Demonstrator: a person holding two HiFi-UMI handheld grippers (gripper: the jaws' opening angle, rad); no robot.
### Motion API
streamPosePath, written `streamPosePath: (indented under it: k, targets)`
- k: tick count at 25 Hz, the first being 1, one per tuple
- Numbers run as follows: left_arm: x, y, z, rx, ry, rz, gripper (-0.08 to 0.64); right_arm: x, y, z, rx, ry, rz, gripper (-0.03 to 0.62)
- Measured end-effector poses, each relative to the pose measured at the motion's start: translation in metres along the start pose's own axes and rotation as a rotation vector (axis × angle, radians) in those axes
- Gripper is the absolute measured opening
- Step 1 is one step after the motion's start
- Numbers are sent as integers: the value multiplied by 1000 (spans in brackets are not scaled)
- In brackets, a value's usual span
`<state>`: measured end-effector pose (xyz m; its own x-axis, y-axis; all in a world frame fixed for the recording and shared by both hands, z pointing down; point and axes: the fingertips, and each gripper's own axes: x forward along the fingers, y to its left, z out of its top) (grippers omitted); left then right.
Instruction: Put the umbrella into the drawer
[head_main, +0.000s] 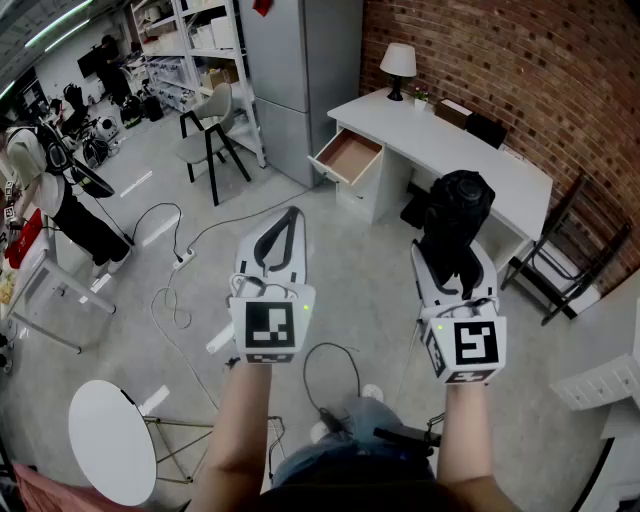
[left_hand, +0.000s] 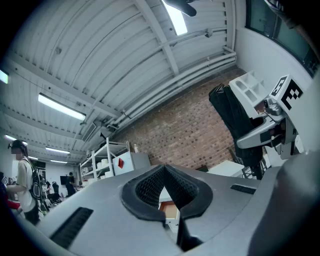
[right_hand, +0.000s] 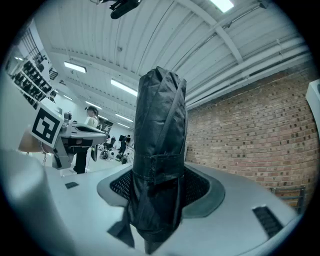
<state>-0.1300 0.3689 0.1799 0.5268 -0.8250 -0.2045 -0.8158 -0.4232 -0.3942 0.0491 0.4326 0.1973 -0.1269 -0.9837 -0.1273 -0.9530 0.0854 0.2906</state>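
My right gripper (head_main: 455, 268) is shut on a folded black umbrella (head_main: 458, 212), which stands upright out of the jaws. In the right gripper view the umbrella (right_hand: 159, 145) fills the middle and hides the gap between the pads. My left gripper (head_main: 291, 214) is shut with nothing in it, level with the right one and to its left. Ahead of both, a white desk (head_main: 470, 145) stands against the brick wall, its wooden-bottomed drawer (head_main: 347, 156) pulled open at the left end. The drawer (left_hand: 169, 209) shows through the loop of the left gripper (left_hand: 163, 172).
A lamp (head_main: 398, 65) and dark boxes stand on the desk. A tall grey cabinet (head_main: 300, 60) and a chair (head_main: 210, 125) are left of the drawer. Cables (head_main: 180, 262) trail over the floor. A round white table (head_main: 110, 440) is near left, a person (head_main: 50, 190) far left.
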Motion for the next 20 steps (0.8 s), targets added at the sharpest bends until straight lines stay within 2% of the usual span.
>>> streamPosePath:
  k: [5,11,16,20]
  targets:
    - [7,0,2,-45,-9,15,3,3,-16,5,13,-7,-9,247]
    - [13,4,1,-23,-8,5,3,6,-17,1,12,16,-23,247]
    - [56,11,-18,-15,1,14,2,53,-29,-21,57,22,7,247]
    - [125,17,-46,-7,9,32,2,121,-57,-43,65,-2,35,247]
